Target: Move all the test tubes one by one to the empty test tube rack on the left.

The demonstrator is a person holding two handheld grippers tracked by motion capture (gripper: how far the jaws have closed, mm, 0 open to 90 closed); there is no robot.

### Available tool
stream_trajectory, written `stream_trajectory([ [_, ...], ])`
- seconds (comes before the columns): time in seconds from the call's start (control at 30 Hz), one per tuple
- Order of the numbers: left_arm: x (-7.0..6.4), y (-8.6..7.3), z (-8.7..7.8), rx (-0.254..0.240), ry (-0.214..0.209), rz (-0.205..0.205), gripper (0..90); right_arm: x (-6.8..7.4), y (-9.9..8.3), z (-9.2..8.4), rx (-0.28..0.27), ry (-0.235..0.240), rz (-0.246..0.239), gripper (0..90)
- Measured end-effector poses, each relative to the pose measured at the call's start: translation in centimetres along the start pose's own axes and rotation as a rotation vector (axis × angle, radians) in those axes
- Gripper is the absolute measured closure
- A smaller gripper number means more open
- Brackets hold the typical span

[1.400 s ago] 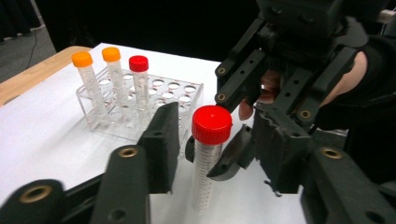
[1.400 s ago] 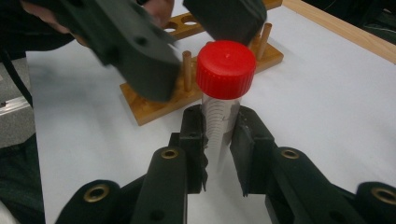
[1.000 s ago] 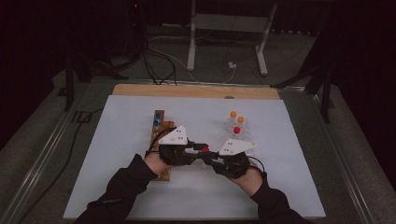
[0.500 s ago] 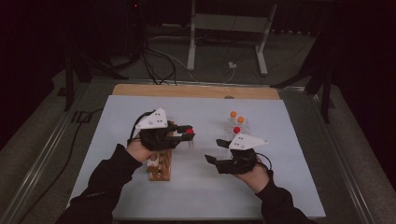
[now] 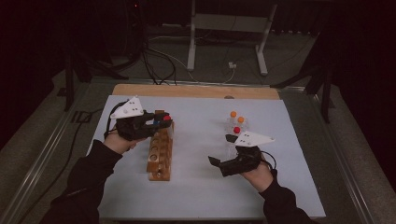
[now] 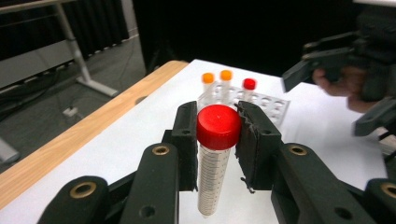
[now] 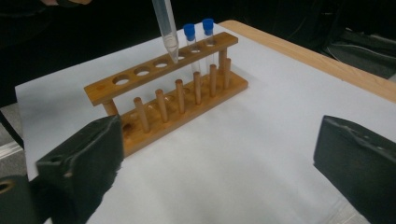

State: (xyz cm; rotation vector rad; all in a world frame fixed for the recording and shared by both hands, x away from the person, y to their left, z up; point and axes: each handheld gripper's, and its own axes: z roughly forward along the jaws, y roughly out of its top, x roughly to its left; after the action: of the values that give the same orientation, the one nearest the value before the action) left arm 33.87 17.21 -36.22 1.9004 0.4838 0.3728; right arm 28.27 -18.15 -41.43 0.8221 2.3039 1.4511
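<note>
My left gripper point(image 6: 218, 135) is shut on the red cap of a clear graduated tube point(image 6: 215, 154), which hangs upright from it. In the high view this gripper point(image 5: 161, 122) hovers over the far end of the wooden rack point(image 5: 159, 154). The tube's pointed tip point(image 7: 167, 32) hangs just above the rack's top holes point(image 7: 140, 72), beside two blue-capped tubes point(image 7: 198, 28) standing in the rack. My right gripper point(image 5: 220, 149) sits low at the right of the mat. Its jaws have just been opening and stand wide apart point(image 7: 219, 163) with nothing between them.
A clear plastic rack point(image 5: 236, 123) with two orange-capped tubes and one red-capped tube stands at the back right. A wooden strip point(image 5: 196, 91) borders the far edge of the white mat point(image 5: 196, 186). Cables and a stand's legs lie on the floor behind.
The two grippers met at the red-capped tube in mid-table. The right gripper let go and opened wide. The left gripper carried the tube left and up, to above the wooden rack.
</note>
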Motion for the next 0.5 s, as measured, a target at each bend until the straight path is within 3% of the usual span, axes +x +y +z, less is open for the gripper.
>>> stream_trajectory([
  [0.17, 1.3, -0.8, -0.8, 0.003, 0.049, -0.033, 71.5, 0.0, -0.1, 0.1, 0.006, -0.008, -0.026, 0.9],
  [0.5, 3.5, -3.1, -1.3, 0.016, 0.134, -0.098, 71.4, -0.3, -0.2, 0.0, -0.006, -0.008, -0.017, 0.9],
])
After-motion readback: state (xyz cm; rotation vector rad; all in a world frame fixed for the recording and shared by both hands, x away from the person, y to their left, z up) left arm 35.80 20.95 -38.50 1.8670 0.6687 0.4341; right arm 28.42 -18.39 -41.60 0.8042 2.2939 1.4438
